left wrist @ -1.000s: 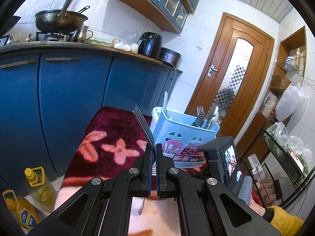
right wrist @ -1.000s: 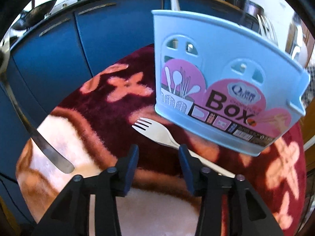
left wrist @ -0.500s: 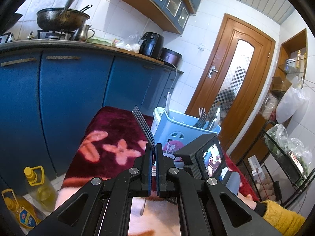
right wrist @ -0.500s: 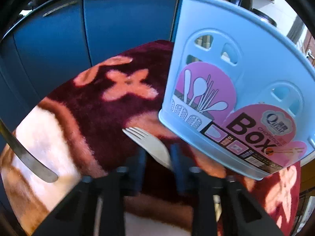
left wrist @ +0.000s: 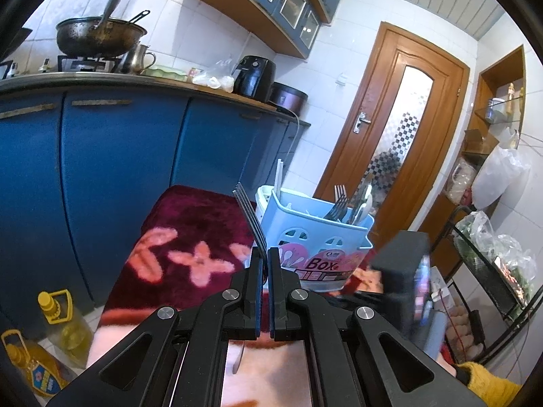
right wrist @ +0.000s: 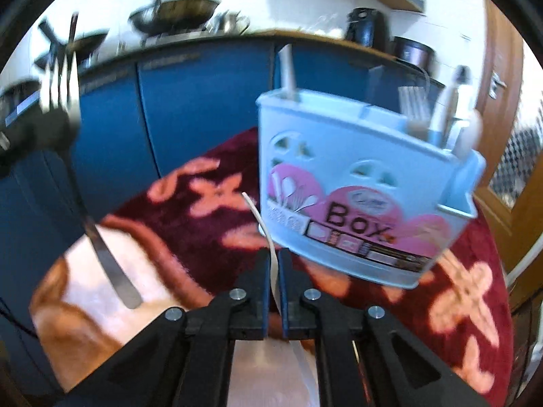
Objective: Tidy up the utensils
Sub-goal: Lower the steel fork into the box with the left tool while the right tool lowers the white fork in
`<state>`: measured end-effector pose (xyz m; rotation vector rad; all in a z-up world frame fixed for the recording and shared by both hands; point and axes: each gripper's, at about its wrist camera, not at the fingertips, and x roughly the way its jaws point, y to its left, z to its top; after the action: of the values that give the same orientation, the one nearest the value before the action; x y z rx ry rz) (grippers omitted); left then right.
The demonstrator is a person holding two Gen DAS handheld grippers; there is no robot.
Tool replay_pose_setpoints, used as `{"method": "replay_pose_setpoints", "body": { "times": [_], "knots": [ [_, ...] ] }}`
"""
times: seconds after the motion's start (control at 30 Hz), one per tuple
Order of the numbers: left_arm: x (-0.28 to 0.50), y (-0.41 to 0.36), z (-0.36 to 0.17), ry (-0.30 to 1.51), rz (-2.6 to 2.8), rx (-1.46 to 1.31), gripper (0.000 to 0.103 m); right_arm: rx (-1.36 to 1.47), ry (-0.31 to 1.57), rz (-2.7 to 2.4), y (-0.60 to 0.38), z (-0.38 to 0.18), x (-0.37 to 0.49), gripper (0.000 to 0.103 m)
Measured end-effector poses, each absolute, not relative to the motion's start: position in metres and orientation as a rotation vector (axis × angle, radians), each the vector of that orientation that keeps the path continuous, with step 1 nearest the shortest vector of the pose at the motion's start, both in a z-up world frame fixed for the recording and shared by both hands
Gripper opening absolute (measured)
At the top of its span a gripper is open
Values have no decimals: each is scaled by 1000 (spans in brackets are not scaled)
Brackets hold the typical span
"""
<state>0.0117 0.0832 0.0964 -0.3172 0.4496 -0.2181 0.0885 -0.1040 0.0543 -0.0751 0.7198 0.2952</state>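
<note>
My left gripper (left wrist: pixel 264 254) is shut on a metal fork (left wrist: pixel 249 215), tines up and pointing at the light blue utensil box (left wrist: pixel 315 234). My right gripper (right wrist: pixel 274 254) is shut on a white plastic fork (right wrist: pixel 263 222), held edge-on just left of the box (right wrist: pixel 356 196). The box stands on the red flowered rug (right wrist: pixel 203 203) and holds forks (left wrist: pixel 339 200) and other utensils. The left gripper with its metal fork (right wrist: pixel 101 257) hangs at the left of the right wrist view.
Blue kitchen cabinets (left wrist: pixel 101 162) run along the left, with pans (left wrist: pixel 98 37) on the counter. Oil bottles (left wrist: pixel 61 325) stand on the floor at the left. A wooden door (left wrist: pixel 397 142) and a wire rack (left wrist: pixel 492 271) are at the right.
My right gripper has closed on the white fork that lay on the rug and lifted it upright. The left gripper with the metal fork has barely moved.
</note>
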Motion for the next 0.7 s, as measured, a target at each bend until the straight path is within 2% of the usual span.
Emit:
{"method": "replay_pose_setpoints", "body": {
  "times": [0.37, 0.7],
  "knots": [
    [17, 78, 114, 422, -255, -331, 1, 215, 575, 277, -173, 112, 65, 6],
    [45, 65, 158, 356, -284, -304, 1, 264, 482, 222, -206, 140, 74, 6]
  ]
}}
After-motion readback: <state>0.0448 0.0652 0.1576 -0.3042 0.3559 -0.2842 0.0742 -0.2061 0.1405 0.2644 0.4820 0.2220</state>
